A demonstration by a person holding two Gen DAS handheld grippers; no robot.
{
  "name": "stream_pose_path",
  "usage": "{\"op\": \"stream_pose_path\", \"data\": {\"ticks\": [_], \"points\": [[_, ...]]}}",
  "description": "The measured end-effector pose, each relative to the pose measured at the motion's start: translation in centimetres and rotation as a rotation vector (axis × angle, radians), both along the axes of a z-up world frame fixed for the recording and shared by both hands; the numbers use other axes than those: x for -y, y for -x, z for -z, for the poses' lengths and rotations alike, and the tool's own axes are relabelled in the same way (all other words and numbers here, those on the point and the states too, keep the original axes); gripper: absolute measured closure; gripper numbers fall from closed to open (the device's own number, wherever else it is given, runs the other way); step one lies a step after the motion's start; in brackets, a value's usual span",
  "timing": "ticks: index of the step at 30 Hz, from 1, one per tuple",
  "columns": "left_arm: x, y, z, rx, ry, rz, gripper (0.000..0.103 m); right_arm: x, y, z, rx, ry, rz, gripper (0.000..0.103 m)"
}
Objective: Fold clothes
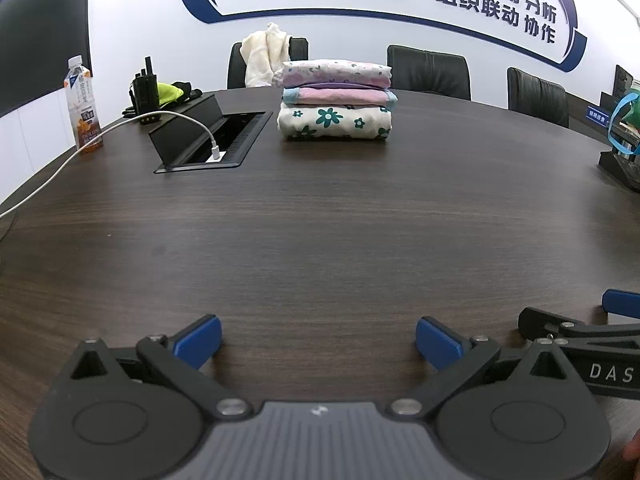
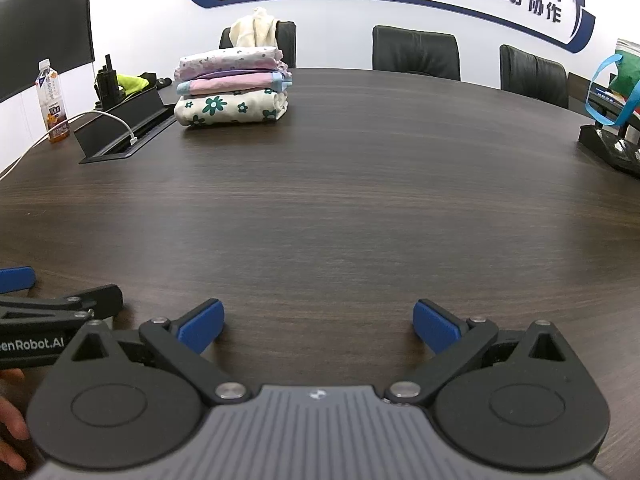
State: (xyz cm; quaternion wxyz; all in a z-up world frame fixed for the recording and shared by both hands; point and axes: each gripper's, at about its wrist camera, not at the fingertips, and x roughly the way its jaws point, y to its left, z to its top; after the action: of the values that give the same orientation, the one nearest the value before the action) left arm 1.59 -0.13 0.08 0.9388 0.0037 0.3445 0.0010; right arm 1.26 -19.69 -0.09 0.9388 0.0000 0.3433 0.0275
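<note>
A: Jaws on both wide apart, nothing between them. Left gripper (image 1: 318, 342) low over bare tabletop (image 1: 320, 240) at the near edge, blue pads (image 1: 200, 340) clear of the wood grain.

B: Right gripper (image 2: 318, 326) same, spread and empty, also at the near edge?

A: Yes. The two sit side by side; each shows at the margin of the other's view. Part of a hand (image 2: 12, 432) shows at the lower left of the right wrist view.

B: Clothes?

A: Stack (image 1: 336, 100) of folded clothes toward the far edge, well apart from both grippers. Bottom piece white with green flowers (image 1: 334, 122), pink piece with blue trim (image 1: 340, 96) in the middle, pale floral piece (image 1: 336, 72) on top. Edges roughly lined up.

B: Other stuff?

A: Open cable box (image 1: 208, 140) just left of the stack, white cable (image 1: 100, 136) plugged into it and trailing off the left edge. Bottle (image 1: 82, 108) at the far left edge, upright. Radio (image 1: 144, 90) behind the box. Cream garment (image 1: 266, 52) draped over a chair (image 1: 298, 50) behind the far edge. Dark rack (image 1: 622, 164) at the right edge.
</note>
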Motion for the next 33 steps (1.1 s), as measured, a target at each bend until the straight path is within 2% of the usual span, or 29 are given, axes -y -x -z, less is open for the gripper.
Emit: {"op": "stream_pose_path", "data": {"ticks": [33], "points": [[-0.09,0.16,-0.01,-0.001,-0.004,-0.024,0.000,-0.39,0.00,0.06,-0.001,0.002,-0.015,0.000]]}}
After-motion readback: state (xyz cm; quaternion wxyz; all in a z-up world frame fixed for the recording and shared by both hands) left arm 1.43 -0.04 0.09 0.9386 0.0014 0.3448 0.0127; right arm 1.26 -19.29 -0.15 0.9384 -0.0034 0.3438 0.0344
